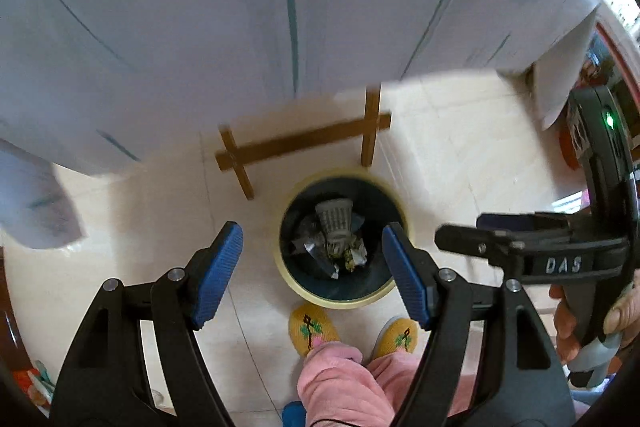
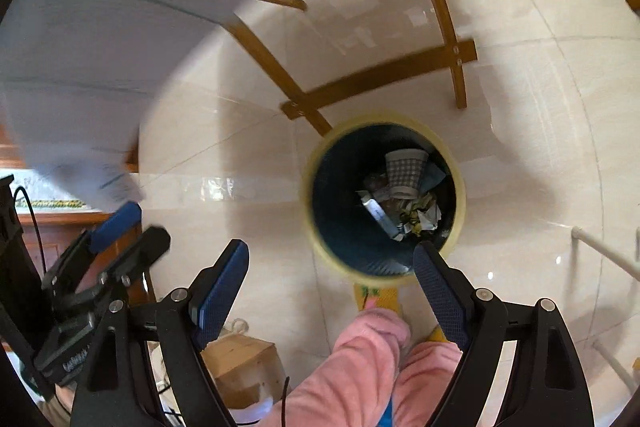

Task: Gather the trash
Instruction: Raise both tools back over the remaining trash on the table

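White letters "DAS" on the black right hand-held gripper (image 1: 456,239), no other text legible

We look down at a round bin (image 1: 344,301), its mouth open and unobstructed, with trash (image 1: 336,241) low inside. A table's draped cloth (image 1: 200,27) overhangs beyond it, wooden legs (image 1: 304,141) just behind the rim. Bare floor (image 1: 460,147) lies either side; slippered feet (image 1: 312,331) stand beside the near rim.

A white tablecloth (image 1: 200,27) with thin teal stripes hangs over a wooden table frame (image 1: 304,139) on the pale tiled floor (image 1: 460,147). Nearest are pink trouser legs (image 1: 340,379), yellow embroidered slippers (image 1: 312,327) and, left, a cardboard box (image 2: 244,367).
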Tool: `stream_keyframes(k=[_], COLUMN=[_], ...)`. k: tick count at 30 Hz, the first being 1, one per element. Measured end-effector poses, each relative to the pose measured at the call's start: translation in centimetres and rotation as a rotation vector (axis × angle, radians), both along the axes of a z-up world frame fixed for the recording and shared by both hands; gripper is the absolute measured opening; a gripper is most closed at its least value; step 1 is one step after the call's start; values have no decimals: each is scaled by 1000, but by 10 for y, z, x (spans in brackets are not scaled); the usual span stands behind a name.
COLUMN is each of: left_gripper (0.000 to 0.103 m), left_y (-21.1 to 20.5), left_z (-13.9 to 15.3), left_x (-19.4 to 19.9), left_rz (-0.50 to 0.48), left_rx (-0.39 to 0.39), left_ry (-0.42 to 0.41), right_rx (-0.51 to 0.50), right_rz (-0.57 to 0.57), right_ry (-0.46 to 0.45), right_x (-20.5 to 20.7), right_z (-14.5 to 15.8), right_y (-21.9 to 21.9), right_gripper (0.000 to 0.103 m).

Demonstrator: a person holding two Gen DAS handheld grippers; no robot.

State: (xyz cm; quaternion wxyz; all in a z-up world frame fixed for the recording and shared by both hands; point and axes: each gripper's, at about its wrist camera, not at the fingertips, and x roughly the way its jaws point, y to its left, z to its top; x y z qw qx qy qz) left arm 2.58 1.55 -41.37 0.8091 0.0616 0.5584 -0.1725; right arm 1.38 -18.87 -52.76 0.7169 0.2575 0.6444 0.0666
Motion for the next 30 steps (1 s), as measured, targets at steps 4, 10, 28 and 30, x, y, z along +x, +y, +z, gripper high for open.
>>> stream_keyframes(k=[4, 10, 28, 30], left_gripper=[70, 70, 75, 75], left_y=[7, 8, -6, -9], left_z=[75, 187, 437, 454], left_x=[-5, -7, 31, 40], left_rz=[34, 40, -63, -77], left_rx=[-60, -82, -132, -151], left_ry=[-39, -141, -482, -489], right_rx=[-16, -70, -210, -226], right_rz=[33, 104, 16, -5], right_ry=[-63, -204, -613, -645], right_x=[-8, -14, -5, 1], right_z=[79, 204, 471, 492], right_y=[7, 18, 9, 8], right_gripper=[86, 86, 86, 86])
